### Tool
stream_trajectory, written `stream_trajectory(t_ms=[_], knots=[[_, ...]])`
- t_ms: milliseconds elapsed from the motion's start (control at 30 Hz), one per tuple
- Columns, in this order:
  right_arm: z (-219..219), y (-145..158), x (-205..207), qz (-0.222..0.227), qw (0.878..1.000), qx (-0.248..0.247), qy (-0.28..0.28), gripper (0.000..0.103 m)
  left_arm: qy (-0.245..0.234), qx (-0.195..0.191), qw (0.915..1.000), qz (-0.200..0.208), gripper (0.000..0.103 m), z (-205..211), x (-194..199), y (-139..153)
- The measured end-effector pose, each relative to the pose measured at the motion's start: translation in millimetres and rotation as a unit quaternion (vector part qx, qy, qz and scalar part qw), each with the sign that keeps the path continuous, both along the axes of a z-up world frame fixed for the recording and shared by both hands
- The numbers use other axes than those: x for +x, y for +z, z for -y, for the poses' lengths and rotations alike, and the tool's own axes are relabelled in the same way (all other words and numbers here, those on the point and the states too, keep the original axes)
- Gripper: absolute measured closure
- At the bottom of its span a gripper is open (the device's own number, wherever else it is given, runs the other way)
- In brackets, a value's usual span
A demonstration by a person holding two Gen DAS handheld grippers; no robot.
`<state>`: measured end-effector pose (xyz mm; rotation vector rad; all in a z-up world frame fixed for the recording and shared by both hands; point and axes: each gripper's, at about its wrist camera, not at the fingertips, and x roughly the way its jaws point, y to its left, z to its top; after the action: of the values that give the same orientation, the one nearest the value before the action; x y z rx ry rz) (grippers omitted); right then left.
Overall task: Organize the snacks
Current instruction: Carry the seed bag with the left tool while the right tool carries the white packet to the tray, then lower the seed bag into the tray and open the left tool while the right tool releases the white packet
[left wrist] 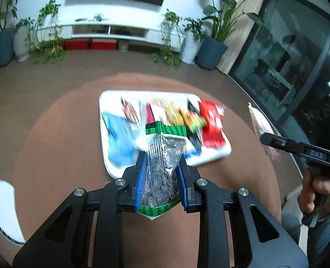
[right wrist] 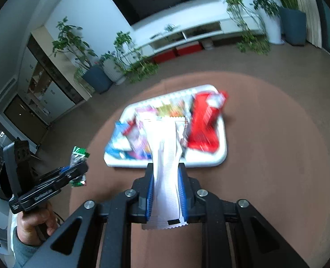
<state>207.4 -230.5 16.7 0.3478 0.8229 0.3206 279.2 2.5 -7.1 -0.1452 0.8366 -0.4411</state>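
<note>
One white rectangular plastic tray point(left wrist: 209, 159) sits on one round brown table point(left wrist: 53, 134). On the tray: one red packet point(left wrist: 211, 125), one blue packet point(left wrist: 120, 134); the remaining packets blur beyond counting.

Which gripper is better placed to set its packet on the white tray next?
Probably the right gripper. Its white packet hangs just short of the white tray, roughly centred on it. The left gripper, shut on a green-edged packet, sits off toward the tray's left corner.
</note>
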Motion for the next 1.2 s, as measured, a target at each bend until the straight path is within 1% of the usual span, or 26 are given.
stream_trajectory(t_ms=[67,133,233,300,400,533,600,700,933,1033,1100,1133,1167,1200], knots=[[-9,14,17,0.012,1.000,0.000,0.002,0.082,0.007,-0.002,1.0000,0.007,0.079,-1,20,10],[-16,21,33,0.014,1.000,0.005,0.003,0.082,0.013,0.006,0.9998,0.011,0.080,0,39,15],[-28,22,63,0.006,1.000,-0.001,0.004,0.082,0.018,0.019,0.9996,0.008,0.080,4,65,12],[-40,15,84,-0.005,1.000,-0.015,0.005,0.082,0.023,0.024,0.9994,0.002,0.080,5,81,4],[-49,-2,107,-0.027,0.999,-0.017,0.001,0.082,0.030,0.034,0.9989,-0.007,0.080,8,105,-10],[-58,-23,126,-0.048,0.998,-0.034,-0.003,0.082,0.028,0.048,0.9983,-0.017,0.080,19,128,-31],[-59,-32,132,-0.052,0.998,-0.043,-0.006,0.082,0.026,0.054,0.9980,-0.021,0.079,28,138,-44],[-61,-42,141,-0.059,0.997,-0.050,-0.016,0.082,0.021,0.060,0.9976,-0.026,0.079,34,144,-60],[-62,-60,151,-0.075,0.994,-0.076,-0.022,0.081,0.025,0.070,0.9968,-0.030,0.077,49,162,-82],[-63,-66,153,-0.079,0.994,-0.077,-0.021,0.080,0.026,0.075,0.9963,-0.030,0.073,53,164,-89],[-65,-68,154,-0.079,0.994,-0.079,-0.018,0.078,0.027,0.077,0.9962,-0.029,0.068,54,167,-92],[-65,-69,156,-0.078,0.994,-0.080,-0.017,0.078,0.029,0.075,0.9963,-0.028,0.059,54,167,-93],[-66,-69,155,-0.078,0.993,-0.082,-0.016,0.077,0.031,0.075,0.9964,-0.027,0.053,54,167,-92],[-67,-69,155,-0.077,0.993,-0.085,-0.015,0.077,0.032,0.076,0.9963,-0.025,0.053,55,168,-92]])
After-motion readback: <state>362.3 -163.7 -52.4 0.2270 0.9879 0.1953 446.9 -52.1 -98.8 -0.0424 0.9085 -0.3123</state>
